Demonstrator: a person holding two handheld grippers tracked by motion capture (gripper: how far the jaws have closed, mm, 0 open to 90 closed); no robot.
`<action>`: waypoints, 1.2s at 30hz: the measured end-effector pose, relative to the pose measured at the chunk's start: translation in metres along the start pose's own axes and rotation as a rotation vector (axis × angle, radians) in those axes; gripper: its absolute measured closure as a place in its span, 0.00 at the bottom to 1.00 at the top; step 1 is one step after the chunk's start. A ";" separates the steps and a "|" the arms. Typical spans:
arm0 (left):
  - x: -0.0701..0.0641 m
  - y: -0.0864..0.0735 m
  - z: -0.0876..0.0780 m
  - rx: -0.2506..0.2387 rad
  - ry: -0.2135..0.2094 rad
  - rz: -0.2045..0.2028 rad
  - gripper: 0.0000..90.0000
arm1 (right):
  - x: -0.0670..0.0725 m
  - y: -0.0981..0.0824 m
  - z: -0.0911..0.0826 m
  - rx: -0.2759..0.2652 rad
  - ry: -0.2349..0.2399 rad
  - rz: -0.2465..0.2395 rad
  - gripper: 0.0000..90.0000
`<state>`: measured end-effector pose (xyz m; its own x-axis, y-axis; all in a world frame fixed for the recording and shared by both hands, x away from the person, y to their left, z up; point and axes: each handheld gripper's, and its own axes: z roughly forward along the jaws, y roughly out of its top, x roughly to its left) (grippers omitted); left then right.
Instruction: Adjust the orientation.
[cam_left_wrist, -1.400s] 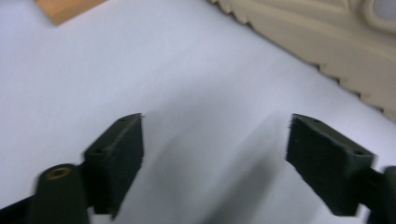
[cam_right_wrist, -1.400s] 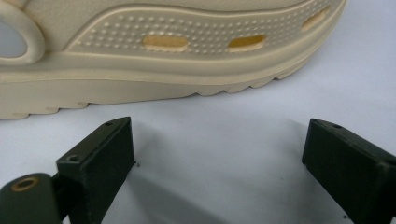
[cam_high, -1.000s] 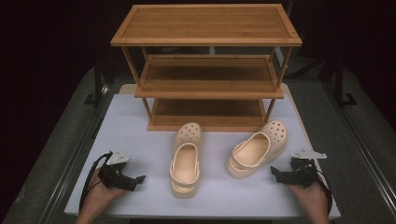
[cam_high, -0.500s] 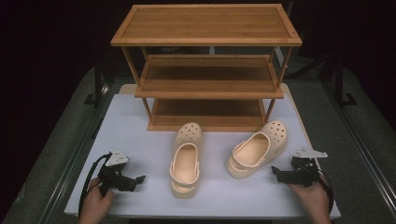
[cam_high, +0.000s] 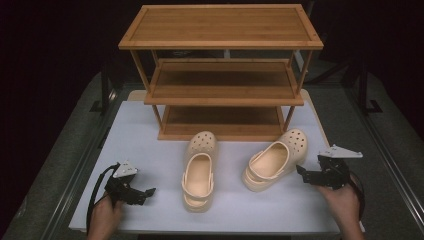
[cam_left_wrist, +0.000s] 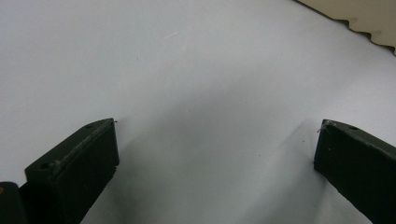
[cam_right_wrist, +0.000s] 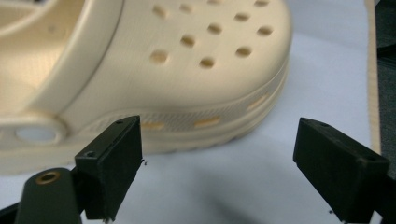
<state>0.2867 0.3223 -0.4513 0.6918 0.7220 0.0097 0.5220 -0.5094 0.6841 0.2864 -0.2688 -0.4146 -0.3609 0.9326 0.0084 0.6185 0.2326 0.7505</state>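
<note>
Wooden rack (cam_high: 222, 75) beyond both grippers, all three shelves bare. Right clog (cam_high: 274, 159) lies on the white tabletop (cam_high: 150, 150) just ahead of the right gripper (cam_high: 302, 172), whose wide jaws have just been closing with nothing between them. Left gripper (cam_high: 147, 192) spread wide over bare tabletop, left clog (cam_high: 200, 170) off beside it.

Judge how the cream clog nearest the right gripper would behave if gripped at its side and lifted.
The right clog looks like moulded foam, so probably light and slightly squashy between pads. Its smooth rounded upper may slip; the ridged sole edge should hold better. Its wide flat sole makes tipping unlikely when nudged. The right gripper stands open beside it, not touching.
</note>
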 end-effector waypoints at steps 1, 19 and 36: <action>0.000 0.000 0.000 0.000 0.000 0.000 0.00 | -0.001 0.002 -0.001 -0.001 0.001 0.005 0.17; 0.000 0.000 0.000 -0.002 0.001 -0.001 0.00 | -0.043 0.047 0.005 -0.002 0.049 0.002 0.81; 0.000 0.000 0.000 0.001 -0.003 -0.003 0.00 | -0.083 0.055 0.060 0.080 0.082 0.049 1.00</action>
<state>0.2874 0.3222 -0.4512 0.6915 0.7224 0.0054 0.5247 -0.5074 0.6835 0.3928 -0.3170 -0.4138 -0.3825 0.9185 0.1002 0.6897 0.2116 0.6925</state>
